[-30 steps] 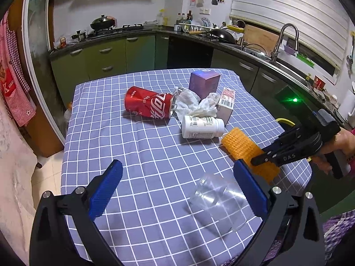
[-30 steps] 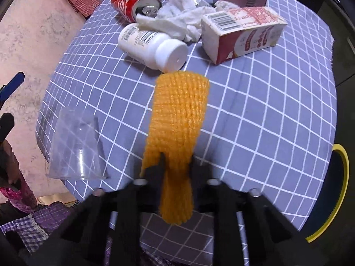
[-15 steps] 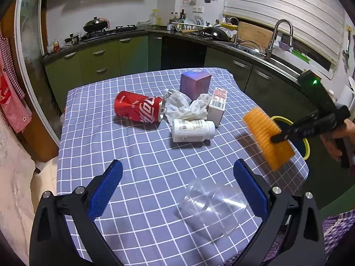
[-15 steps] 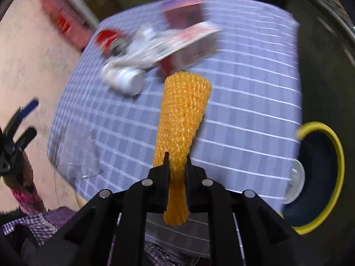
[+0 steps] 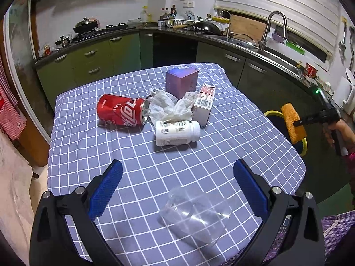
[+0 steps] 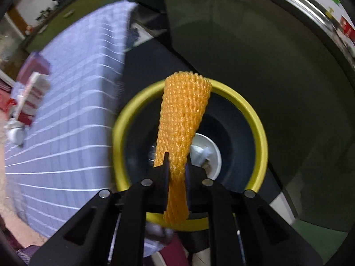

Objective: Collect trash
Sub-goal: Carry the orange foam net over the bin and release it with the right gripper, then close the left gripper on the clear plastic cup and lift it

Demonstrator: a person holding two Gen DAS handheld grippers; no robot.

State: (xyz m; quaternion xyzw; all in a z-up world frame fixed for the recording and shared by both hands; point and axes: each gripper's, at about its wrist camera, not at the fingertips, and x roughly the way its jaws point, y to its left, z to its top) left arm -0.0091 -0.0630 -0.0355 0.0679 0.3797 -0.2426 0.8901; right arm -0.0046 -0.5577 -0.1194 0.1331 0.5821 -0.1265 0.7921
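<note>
Orange foam netting (image 6: 184,119) is pinched between the closed black jaws of the right gripper (image 6: 177,168), hanging directly above the yellow-rimmed bin (image 6: 255,119) — only the right wrist view looks down into it, showing a white lid-like disc (image 6: 208,153) on its dark bottom. From the left wrist view the netting (image 5: 292,122) sits off the table's (image 5: 221,155) right edge, and the bin (image 5: 271,112) is mostly hidden. That view alone shows the left gripper (image 5: 177,184) — blue pads spread wide, holding nothing — over a clear plastic cup (image 5: 195,215) on its side, with red can (image 5: 122,109), crumpled tissue (image 5: 170,107), white bottle (image 5: 175,133), carton (image 5: 204,104) and purple box (image 5: 180,81) beyond.
</note>
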